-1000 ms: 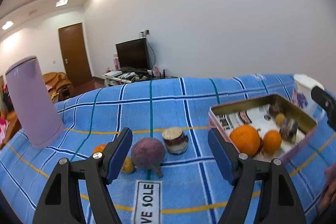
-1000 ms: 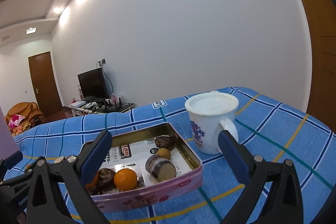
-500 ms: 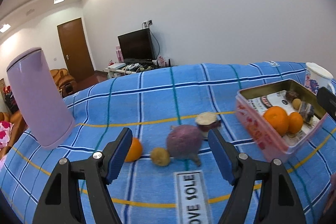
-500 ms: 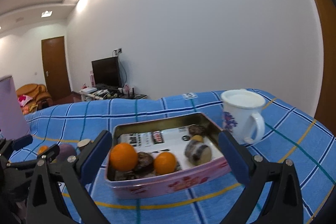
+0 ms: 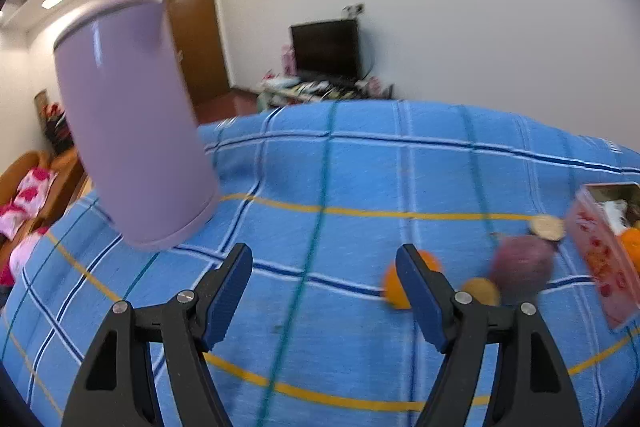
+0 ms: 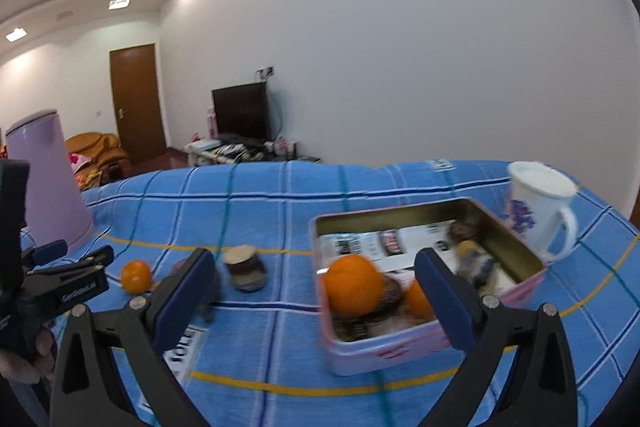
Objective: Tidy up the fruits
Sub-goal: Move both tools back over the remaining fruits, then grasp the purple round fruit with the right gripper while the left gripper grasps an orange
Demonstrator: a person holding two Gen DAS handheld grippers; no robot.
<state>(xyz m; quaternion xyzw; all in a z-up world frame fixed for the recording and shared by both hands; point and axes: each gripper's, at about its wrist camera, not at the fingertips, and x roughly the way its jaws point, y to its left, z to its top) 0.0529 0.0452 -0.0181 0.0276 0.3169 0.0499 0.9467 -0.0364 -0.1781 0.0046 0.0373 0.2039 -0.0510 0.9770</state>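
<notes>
Fruits are only partly sorted. Your left gripper has its fingers apart and empty above the blue checked cloth, and your right gripper is the same. Just beside your left one lie a loose orange, a small yellow fruit and a purple fruit. Two oranges already sit in the pink tin; these loose ones are left.

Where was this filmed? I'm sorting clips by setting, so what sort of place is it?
Most likely a home living room. Behind the table with the blue checked cloth are a television on a cluttered low stand, an orange sofa and a wooden door.
</notes>
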